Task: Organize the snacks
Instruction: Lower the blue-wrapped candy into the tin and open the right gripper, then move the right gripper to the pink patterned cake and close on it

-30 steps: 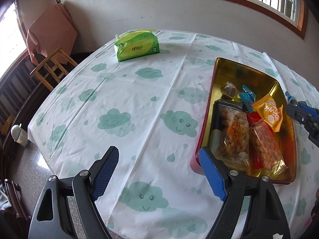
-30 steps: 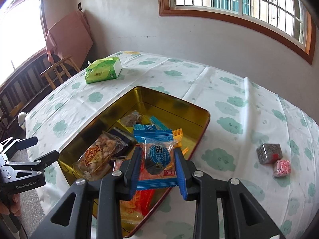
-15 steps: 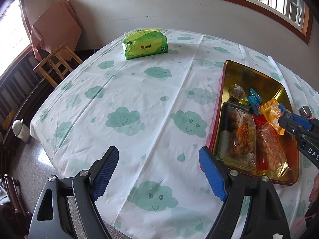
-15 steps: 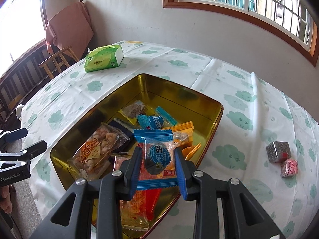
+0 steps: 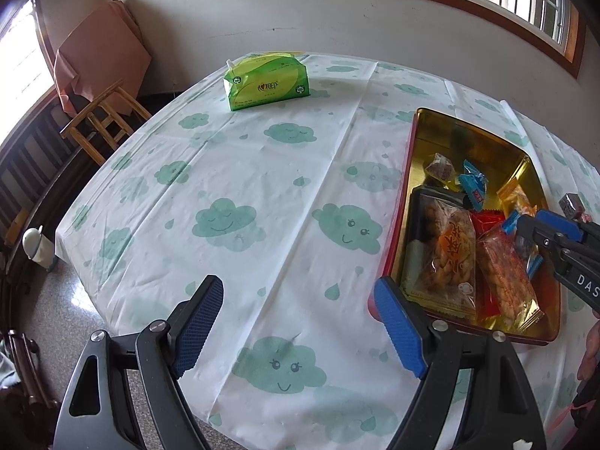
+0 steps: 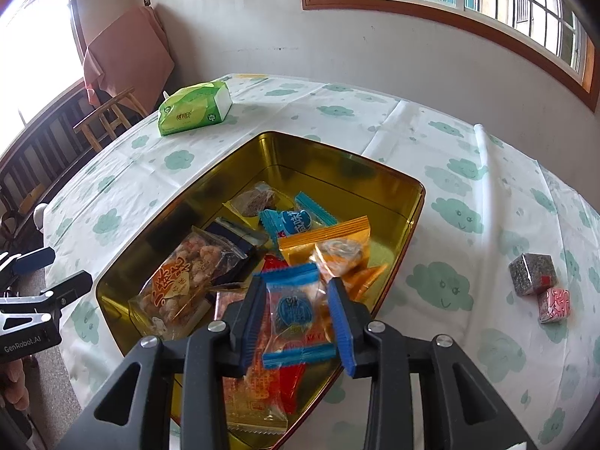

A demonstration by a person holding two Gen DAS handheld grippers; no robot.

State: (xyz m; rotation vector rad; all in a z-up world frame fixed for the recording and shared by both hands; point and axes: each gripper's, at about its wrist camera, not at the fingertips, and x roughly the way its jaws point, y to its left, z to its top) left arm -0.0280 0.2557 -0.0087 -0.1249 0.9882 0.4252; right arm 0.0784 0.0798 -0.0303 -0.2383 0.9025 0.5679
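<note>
A gold tin tray with a red outer rim holds several wrapped snacks, among them a clear bag of fried twists. My right gripper hangs over the tray's near end with a blue-edged clear snack packet between its jaws; the jaws stand wider than the packet and it looks loose. This gripper shows at the right edge of the left wrist view. My left gripper is open and empty above the tablecloth, left of the tray. Two small cube snacks lie on the cloth right of the tray.
A green tissue pack lies at the table's far side. A wooden chair draped with cloth stands beyond the table's left edge. The round table's edge drops off to the floor at left.
My right gripper's jaws have widened around the blue-edged packet and it has moved further over the tray. The left gripper has drifted slightly back and left, still open.
</note>
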